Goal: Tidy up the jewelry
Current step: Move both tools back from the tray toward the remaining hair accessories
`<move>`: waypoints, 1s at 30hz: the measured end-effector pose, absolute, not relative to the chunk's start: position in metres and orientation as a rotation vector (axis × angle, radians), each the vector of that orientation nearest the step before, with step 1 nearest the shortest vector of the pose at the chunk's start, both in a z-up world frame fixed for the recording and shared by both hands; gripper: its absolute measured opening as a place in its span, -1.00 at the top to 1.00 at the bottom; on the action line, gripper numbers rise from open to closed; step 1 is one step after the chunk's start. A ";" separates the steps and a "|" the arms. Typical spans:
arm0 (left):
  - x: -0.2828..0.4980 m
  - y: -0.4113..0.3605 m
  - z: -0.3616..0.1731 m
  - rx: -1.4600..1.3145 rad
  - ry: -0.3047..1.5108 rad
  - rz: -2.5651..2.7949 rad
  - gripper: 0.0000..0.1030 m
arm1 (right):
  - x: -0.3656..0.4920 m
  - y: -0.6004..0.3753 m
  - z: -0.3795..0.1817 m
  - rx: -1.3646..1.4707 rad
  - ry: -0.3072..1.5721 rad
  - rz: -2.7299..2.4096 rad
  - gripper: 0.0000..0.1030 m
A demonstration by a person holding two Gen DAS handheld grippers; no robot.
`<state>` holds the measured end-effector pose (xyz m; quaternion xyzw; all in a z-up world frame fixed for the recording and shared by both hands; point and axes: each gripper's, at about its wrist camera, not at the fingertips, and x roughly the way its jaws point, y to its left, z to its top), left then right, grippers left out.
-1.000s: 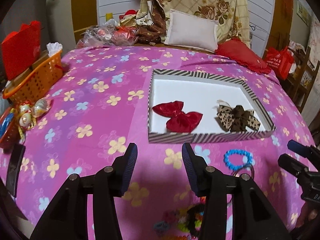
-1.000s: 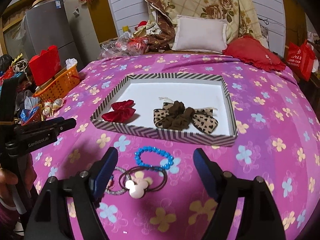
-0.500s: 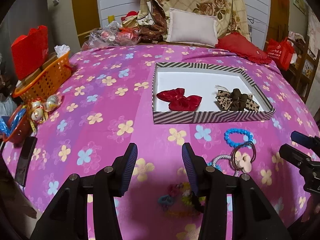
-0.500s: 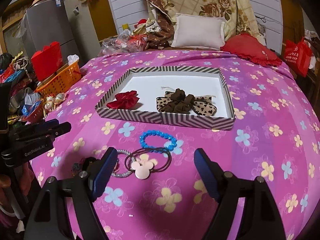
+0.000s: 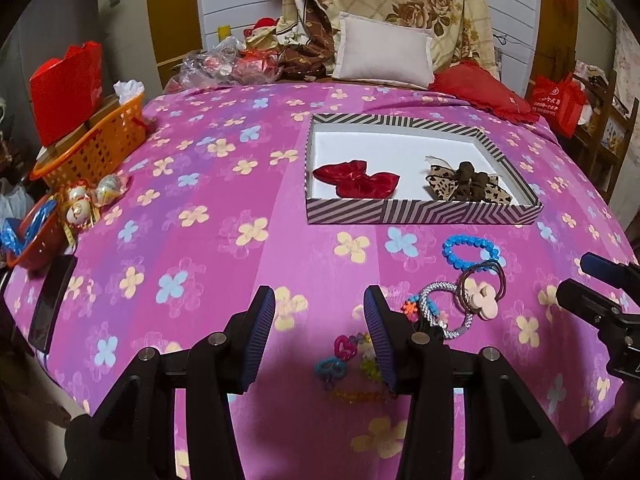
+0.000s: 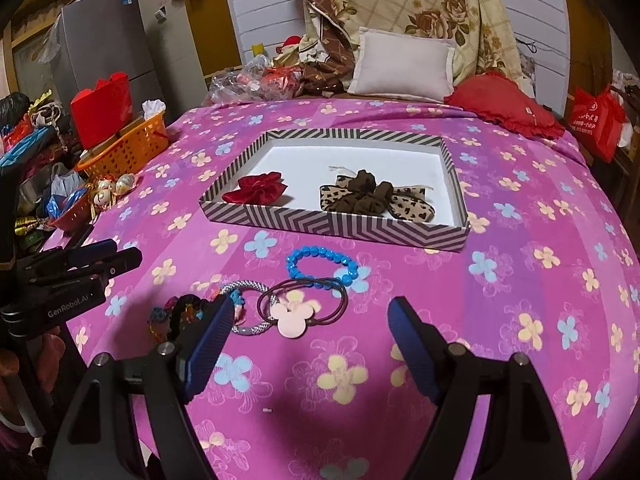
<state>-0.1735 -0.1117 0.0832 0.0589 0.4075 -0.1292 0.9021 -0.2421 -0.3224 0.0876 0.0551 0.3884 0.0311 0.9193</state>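
beyond both pairs of jaws, the striped cardboard tray [image 6: 336,226] sits farther off than a second ago. left gripper [image 5: 319,334] narrowly parted, right gripper [image 6: 310,344] wide, both empty. blue bead bracelet [image 6: 322,264] and pink mouse-head hair tie [image 6: 294,314] lie ahead of the right jaws; colourful clips [image 5: 344,360] are half hidden behind the left gripper's right finger.

Bed [image 5: 224,248] w/ pink floral cover, striped tray [image 5: 420,214], blue bead bracelet [image 5: 470,251], hair ties [image 6: 296,308], white pillow [image 5: 384,52], orange basket [image 5: 100,144]
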 end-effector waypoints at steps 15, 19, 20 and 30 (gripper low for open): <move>-0.177 -0.106 0.078 0.118 0.855 -0.257 0.55 | -0.244 -0.320 0.076 0.105 0.833 0.072 -0.60; -0.178 -0.105 0.076 0.116 0.858 -0.253 0.55 | -0.243 -0.319 0.075 0.103 0.839 0.074 -0.60; -0.177 -0.105 0.075 0.117 0.859 -0.252 0.55 | -0.242 -0.318 0.075 0.102 0.840 0.076 -0.60; -0.176 -0.098 0.074 0.097 0.864 -0.251 0.55 | -0.242 -0.319 0.073 0.103 0.844 0.071 -0.60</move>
